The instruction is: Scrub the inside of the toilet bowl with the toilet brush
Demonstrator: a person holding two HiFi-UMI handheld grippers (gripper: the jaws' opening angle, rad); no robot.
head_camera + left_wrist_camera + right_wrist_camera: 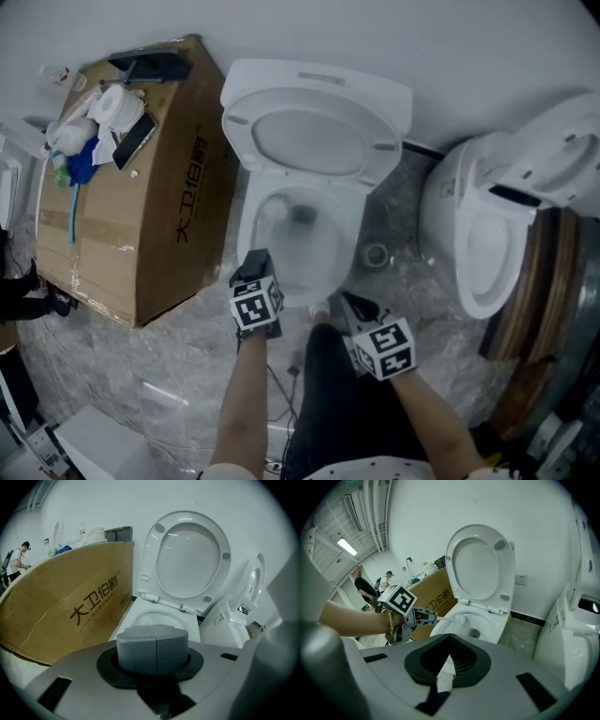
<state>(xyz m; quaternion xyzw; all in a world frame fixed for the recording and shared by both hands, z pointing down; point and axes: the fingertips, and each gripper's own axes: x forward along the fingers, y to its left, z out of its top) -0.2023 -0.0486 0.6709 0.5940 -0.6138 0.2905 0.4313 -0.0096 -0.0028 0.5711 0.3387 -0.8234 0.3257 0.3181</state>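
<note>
At the centre of the head view, the left gripper (255, 262) is reaching over the near rim of the toilet bowl (246, 230). The toilet brush (273, 212) is showing as a pale blob against the bowl's upper-left inner wall, beside the dark drain (302, 216). The right gripper (356, 305) is hanging just beside the bowl's lower-right edge, over the floor. With the brush head working this high on the wall, close to the rim, a hard stroke is likely to flick water out. That water would be heading toward the cardboard box (141, 216) standing just left of the toilet.

Across the lower middle of the left gripper view, the fingers (138, 649) are pressing together into one grey block with only a seam between them. The brush is hiding behind that block, so the hold itself is not showing here. The raised lid (187, 559) is leaning back at upper centre, and an overlong upward swing is liable to knock it.

Left of centre in the right gripper view, the left gripper (423, 617) is clamping a thin white handle. The bristled white head (461, 618) is poking out at the bowl's left rim. Such a slim handle is apt to twist or slide in the fingers under sideways scrubbing load. At the bottom of this view the right gripper's fingers are standing apart around a bare gap, holding nothing.
</note>
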